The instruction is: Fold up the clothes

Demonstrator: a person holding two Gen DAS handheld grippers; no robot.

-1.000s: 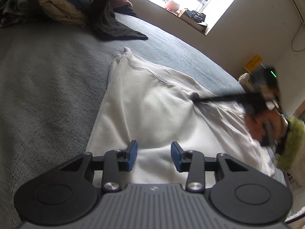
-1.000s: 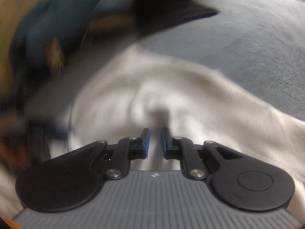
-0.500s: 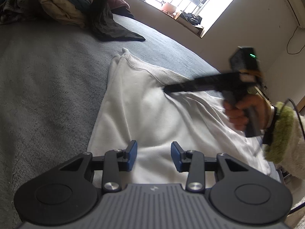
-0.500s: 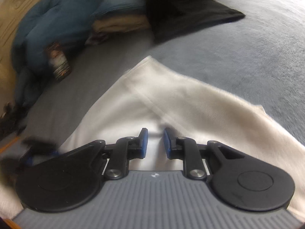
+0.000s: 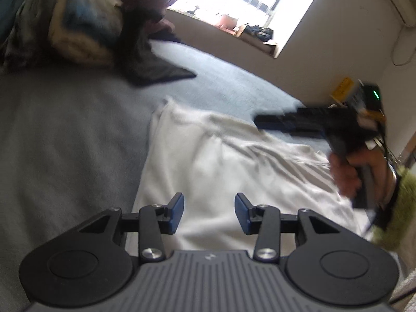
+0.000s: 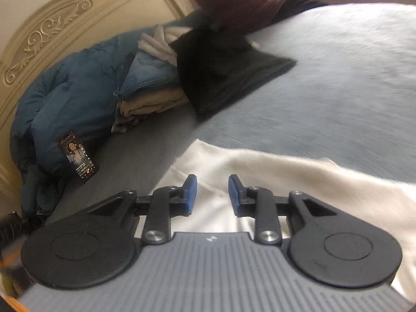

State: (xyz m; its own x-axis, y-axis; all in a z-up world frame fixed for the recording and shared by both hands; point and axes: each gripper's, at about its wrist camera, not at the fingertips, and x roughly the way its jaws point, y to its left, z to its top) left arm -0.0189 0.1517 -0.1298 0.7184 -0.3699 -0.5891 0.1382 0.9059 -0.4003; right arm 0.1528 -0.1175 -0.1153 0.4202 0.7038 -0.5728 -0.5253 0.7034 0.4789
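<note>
Right wrist view: phone point(image 6: 78, 156) beside clothes pile point(image 6: 156, 88), beyond white garment point(image 6: 286, 182)

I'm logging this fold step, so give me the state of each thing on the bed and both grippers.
White garment: spread flat on the bed, wrinkled, held by neither gripper.
Left gripper: open, empty.
Right gripper: open, empty, jaws just been opening.
Clothes pile: stacked by the headboard.
Phone: screen lit.

Two close wrist views angled down, both over the white garment point(image 5: 213, 161) on the bed point(image 6: 338, 83).
</note>
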